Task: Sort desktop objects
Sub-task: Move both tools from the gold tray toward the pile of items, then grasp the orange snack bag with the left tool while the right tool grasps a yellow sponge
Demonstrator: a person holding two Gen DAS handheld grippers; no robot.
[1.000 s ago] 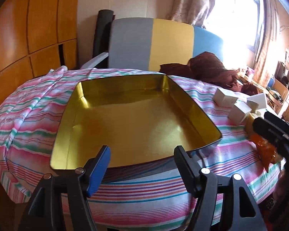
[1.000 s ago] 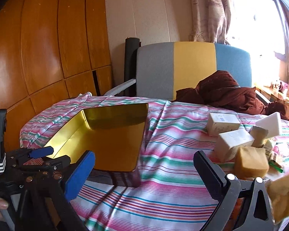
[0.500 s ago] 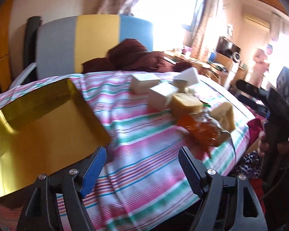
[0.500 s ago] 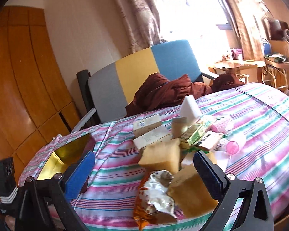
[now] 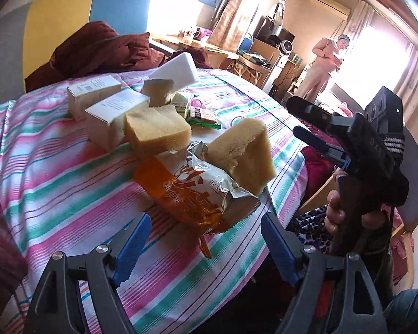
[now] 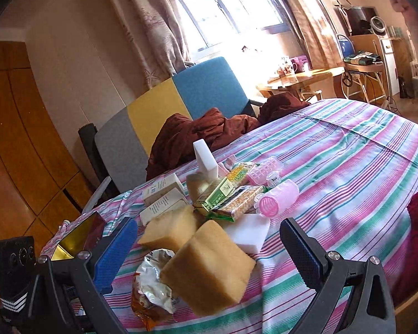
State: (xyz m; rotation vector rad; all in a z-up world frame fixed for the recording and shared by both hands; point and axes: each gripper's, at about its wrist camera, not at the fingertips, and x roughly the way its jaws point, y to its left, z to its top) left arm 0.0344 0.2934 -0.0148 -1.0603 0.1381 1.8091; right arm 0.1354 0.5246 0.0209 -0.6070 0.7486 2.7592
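Nearest to us, both pairs of tongs hang spread wide and hold nothing. Our left tongs (image 5: 203,245) hover just short of the crinkled orange and silver foil snack packet (image 5: 197,192), which lies at the near edge of the worktop under its pink, green and white striped cloth (image 5: 55,183); the blue pads do not touch it. Our right tongs (image 6: 209,245) frame the nearer tan sponge block (image 6: 209,267), which leans on the packet, but the fingers stand apart from it on both sides.

We judge the sorting as barely begun. Everything we can see sits in one heap in the middle of the cloth. Behind the near block lies a second tan sponge block (image 6: 170,228), with a flat white foam slab (image 6: 250,232) beside it. Next come two white cardboard cartons (image 5: 108,105), green and yellow printed packets (image 6: 223,194) and pink plastic hair rollers (image 6: 276,197). At the back a white foam block (image 6: 204,156) stands on end.

Off to the left, the shiny gold metal tin (image 6: 75,239) shows only a corner behind the blue pad, well apart from the heap. We cannot tell whether anything lies in it. So the whole pile seems left to move, and the packet or the near sponge looks the likely first pick.

Beyond the worktop stand a grey, yellow and blue chair (image 6: 164,105) draped with dark red cloth (image 6: 203,130), and a person (image 5: 323,64) by the bright window.
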